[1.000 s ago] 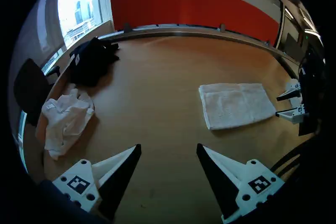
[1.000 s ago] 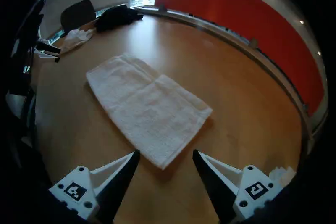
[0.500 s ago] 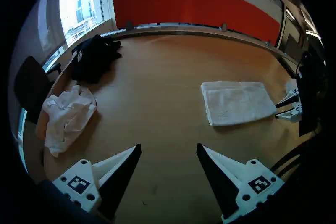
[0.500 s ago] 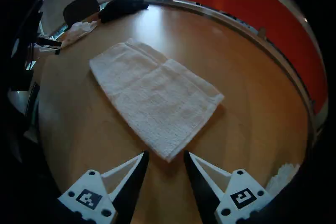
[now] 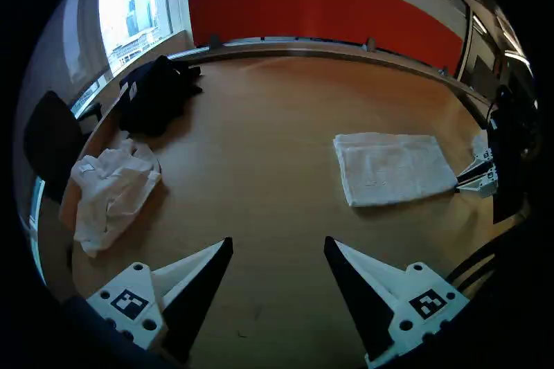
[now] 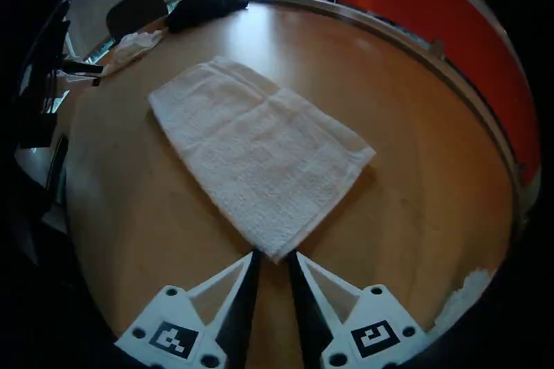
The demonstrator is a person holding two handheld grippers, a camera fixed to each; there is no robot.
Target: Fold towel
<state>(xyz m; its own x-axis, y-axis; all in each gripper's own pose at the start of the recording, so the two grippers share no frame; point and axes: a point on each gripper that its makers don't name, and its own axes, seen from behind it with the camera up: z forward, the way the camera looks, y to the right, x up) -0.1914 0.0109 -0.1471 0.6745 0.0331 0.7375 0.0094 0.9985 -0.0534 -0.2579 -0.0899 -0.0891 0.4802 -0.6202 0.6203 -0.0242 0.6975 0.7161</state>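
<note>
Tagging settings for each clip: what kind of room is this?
Probably an office or meeting room: a large wooden table, a red partition along its far edge, and a window onto city buildings.

Two alike: left gripper point(image 5: 277, 239) and right gripper point(image 6: 274, 253), each with tapered white plastic fingers point(image 5: 377, 280) faced in black, small round holes point(image 5: 400, 325), a square black-and-white marker point(image 5: 428, 303) on each base
</note>
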